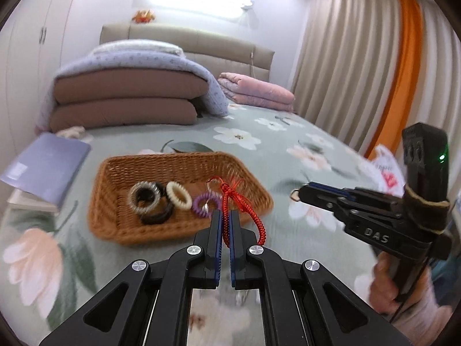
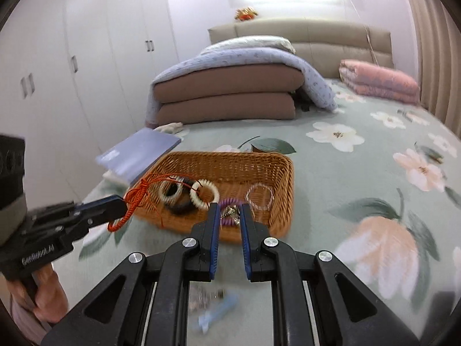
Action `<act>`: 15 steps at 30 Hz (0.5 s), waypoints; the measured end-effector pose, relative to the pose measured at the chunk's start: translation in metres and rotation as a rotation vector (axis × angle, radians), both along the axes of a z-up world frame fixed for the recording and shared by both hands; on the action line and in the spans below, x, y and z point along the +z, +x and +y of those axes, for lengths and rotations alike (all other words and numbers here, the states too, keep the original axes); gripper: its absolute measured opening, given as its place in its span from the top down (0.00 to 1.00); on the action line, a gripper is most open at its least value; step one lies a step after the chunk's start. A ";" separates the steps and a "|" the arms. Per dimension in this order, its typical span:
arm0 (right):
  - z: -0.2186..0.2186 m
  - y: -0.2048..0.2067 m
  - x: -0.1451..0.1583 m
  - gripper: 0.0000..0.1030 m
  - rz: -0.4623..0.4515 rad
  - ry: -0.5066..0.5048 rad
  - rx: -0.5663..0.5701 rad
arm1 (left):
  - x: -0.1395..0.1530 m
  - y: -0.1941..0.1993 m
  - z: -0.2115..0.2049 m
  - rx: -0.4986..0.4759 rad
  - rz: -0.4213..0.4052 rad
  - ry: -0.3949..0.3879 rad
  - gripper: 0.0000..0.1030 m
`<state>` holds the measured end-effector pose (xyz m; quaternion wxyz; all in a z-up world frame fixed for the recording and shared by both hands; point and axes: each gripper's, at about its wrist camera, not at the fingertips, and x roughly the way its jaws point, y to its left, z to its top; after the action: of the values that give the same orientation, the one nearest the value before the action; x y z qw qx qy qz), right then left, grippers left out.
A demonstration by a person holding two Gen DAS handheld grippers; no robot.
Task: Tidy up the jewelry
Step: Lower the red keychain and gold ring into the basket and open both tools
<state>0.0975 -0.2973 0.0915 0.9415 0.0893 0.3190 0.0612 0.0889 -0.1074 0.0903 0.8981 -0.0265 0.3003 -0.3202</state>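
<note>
My left gripper is shut on a red braided cord bracelet, which hangs in a loop over the near rim of the wicker basket. In the right wrist view that gripper carries the red cord at the basket's left corner. My right gripper is shut on a small silver metal piece above the basket's near edge. Its tip shows a small ring poking out. Black, cream, purple and clear coil bands lie in the basket.
The basket sits on a green floral bedspread. A purple notebook lies left of it. Folded quilts and a pink quilt are stacked by the headboard. A blurred blue item and silver bits lie under my right gripper.
</note>
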 end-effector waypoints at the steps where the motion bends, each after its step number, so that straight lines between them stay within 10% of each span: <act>1: -0.003 0.017 -0.003 0.84 0.020 0.016 -0.008 | 0.000 0.012 -0.002 0.011 0.007 -0.009 0.96; 15: -0.018 0.125 -0.052 0.84 0.168 0.001 -0.079 | -0.042 0.140 -0.044 0.053 0.150 -0.050 0.96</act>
<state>0.2222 -0.3154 0.0397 0.9130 0.1073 0.3932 0.0163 0.2290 -0.1510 0.0487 0.8803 -0.0808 0.3580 -0.3006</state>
